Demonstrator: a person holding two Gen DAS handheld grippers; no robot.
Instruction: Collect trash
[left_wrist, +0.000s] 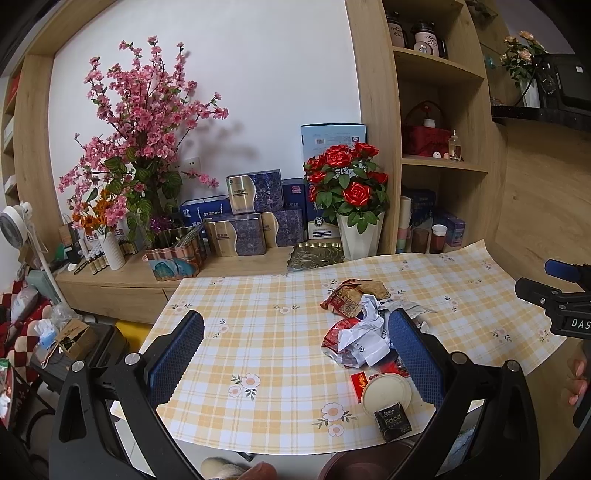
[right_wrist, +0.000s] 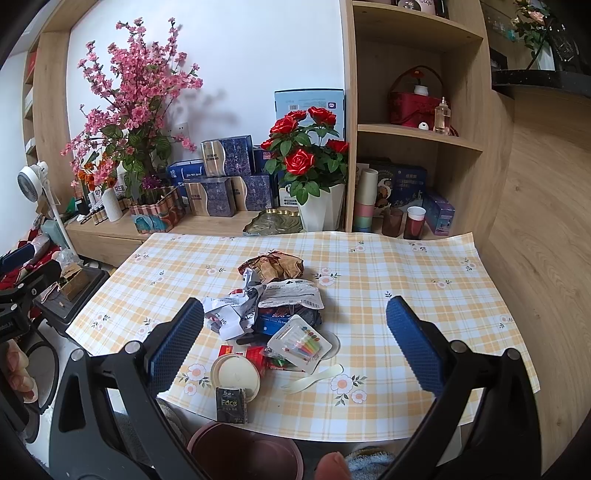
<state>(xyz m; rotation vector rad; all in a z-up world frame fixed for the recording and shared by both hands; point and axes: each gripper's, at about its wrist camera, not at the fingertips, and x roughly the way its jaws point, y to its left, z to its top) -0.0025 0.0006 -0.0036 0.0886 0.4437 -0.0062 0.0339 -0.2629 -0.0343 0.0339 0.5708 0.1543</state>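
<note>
The left tongs (left_wrist: 295, 332) hung wide apart above the bench (left_wrist: 258, 295) with nothing between their blue pads, the bare checked cloth lying under most of their gap; by my reading they were held back and spread so that either could drop onto the heap. The trash sat ahead of them and toward their right pad: a crumpled white wrapper (left_wrist: 364, 334), a brown paper bag (left_wrist: 364, 288) farther off, a round cream lid (left_wrist: 386, 395) and a small black carton (left_wrist: 393, 421) nearest the bench's front edge. The right tongs (right_wrist: 295, 328) were likewise fully spread and empty, with the heap ahead and leftward of their middle: candle packet (right_wrist: 301, 345), pale plastic fork (right_wrist: 314, 378). A dark red bin (right_wrist: 243, 450) stood below the front edge, probably put there so that pieces need only a short carry.
</note>
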